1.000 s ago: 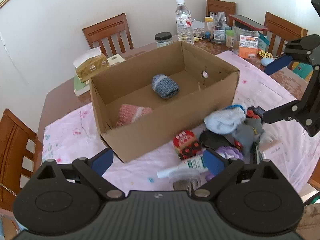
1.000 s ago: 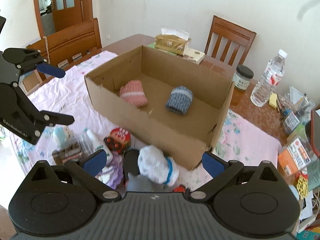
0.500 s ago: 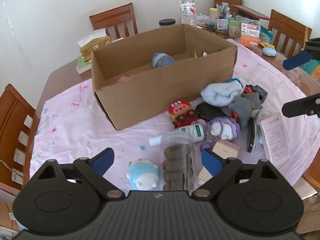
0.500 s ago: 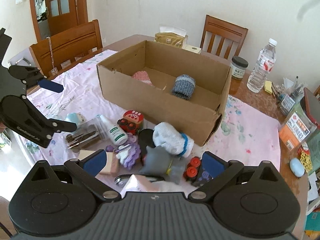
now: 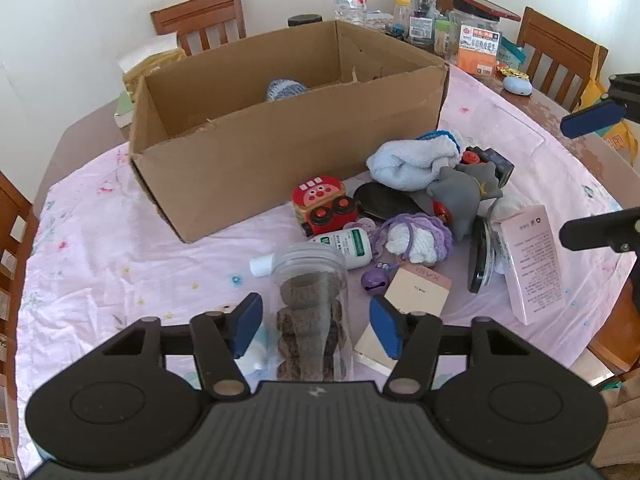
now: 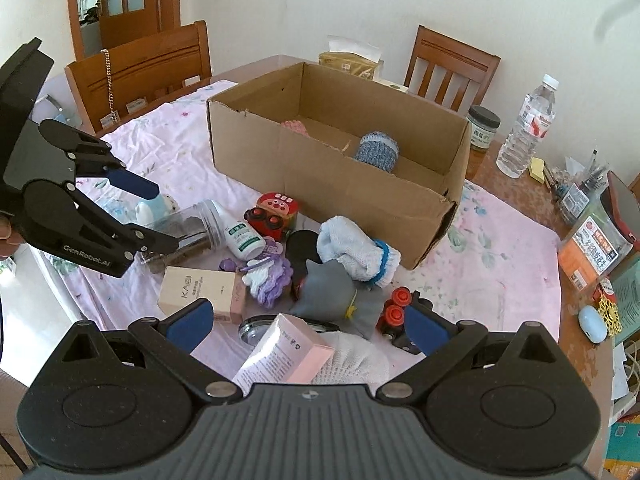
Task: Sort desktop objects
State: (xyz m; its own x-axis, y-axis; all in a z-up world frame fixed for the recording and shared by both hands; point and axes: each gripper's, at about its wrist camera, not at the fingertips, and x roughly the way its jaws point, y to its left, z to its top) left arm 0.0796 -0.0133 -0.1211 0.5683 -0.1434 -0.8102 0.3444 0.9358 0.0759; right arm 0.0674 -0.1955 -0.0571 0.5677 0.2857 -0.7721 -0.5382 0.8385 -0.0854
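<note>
Left wrist view: my left claw [image 5: 316, 326] is closing around one clear plastic jar [image 5: 310, 312] of dark round biscuits lying between its blue pads, not yet pinched. Ahead stands one cardboard box [image 5: 280, 152]; right of it, a jumble of soft toys.

Right wrist view: my right claw [image 6: 306, 328] hangs spread, empty, over one pink carton [image 6: 284, 354]. Two knitted rolls lie in the box.

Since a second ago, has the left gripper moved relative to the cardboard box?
Yes. The left gripper has drawn back from the cardboard box and come down over the clear jar, which now lies between its closing jaws.
</note>
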